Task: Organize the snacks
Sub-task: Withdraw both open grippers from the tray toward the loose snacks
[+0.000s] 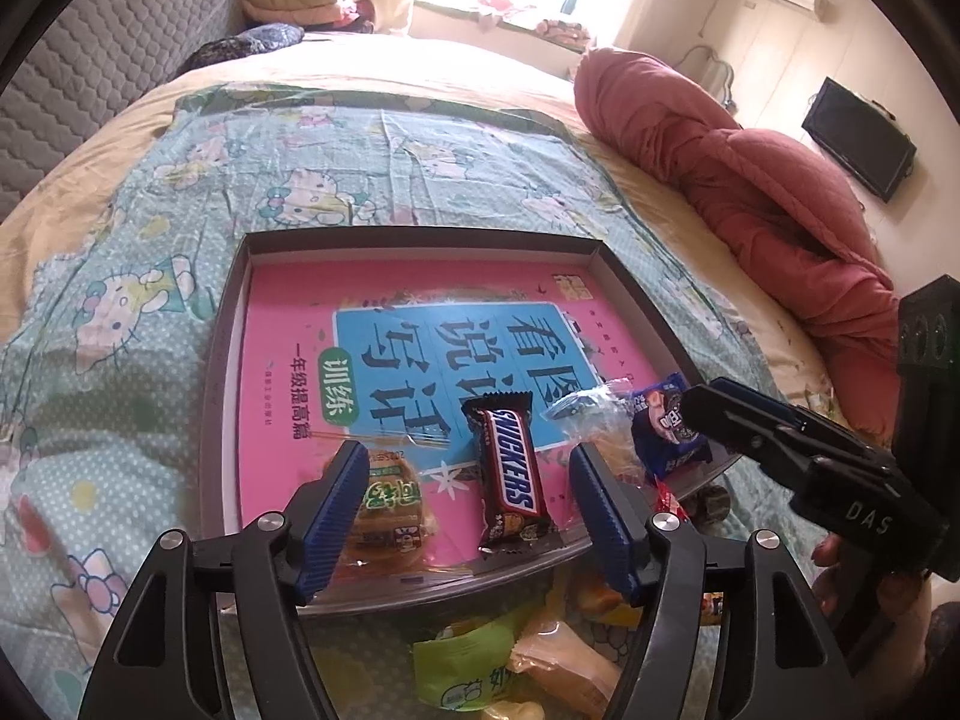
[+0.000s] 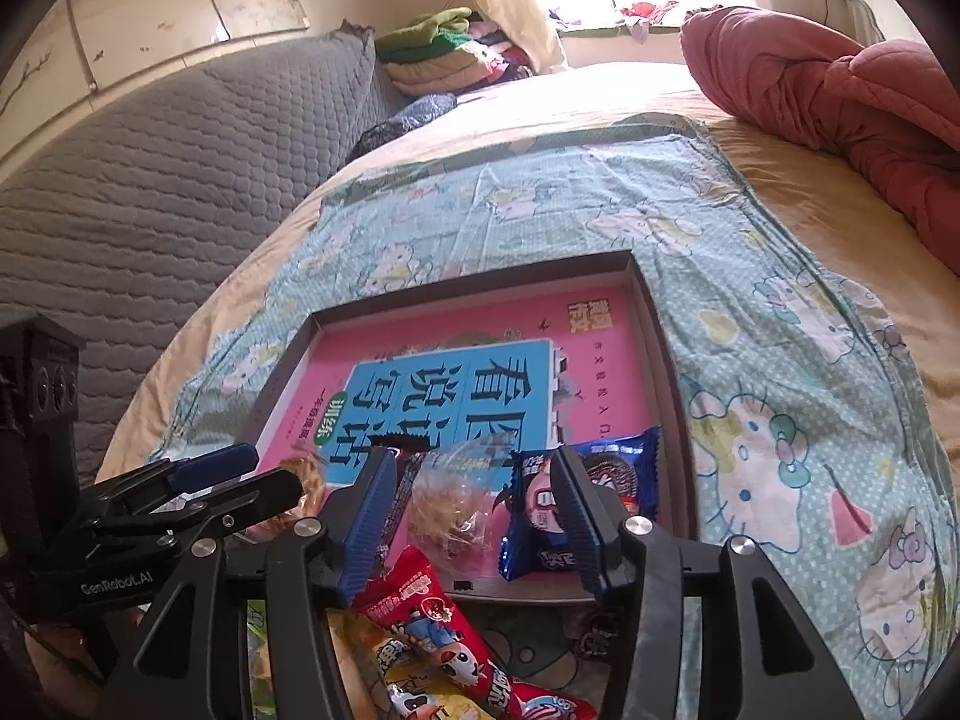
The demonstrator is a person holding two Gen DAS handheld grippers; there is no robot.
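A shallow grey box (image 1: 624, 276) with a pink book cover inside lies on the bed; it also shows in the right wrist view (image 2: 651, 300). In it lie a Snickers bar (image 1: 510, 474), a round cake in clear wrap (image 1: 384, 504), a clear bag of pastry (image 2: 450, 498) and a blue Oreo pack (image 2: 600, 480). My left gripper (image 1: 468, 516) is open and empty, over the box's near edge, with the Snickers between its fingers. My right gripper (image 2: 468, 516) is open and empty above the pastry bag and the Oreo pack; it also shows in the left wrist view (image 1: 720, 402).
Loose snacks lie on the bed before the box: green and orange packs (image 1: 510, 672) and a red pack (image 2: 444, 624). A rolled red quilt (image 1: 750, 180) lies at the right. A grey padded headboard (image 2: 150, 192) and folded clothes (image 2: 444, 48) are at the far side.
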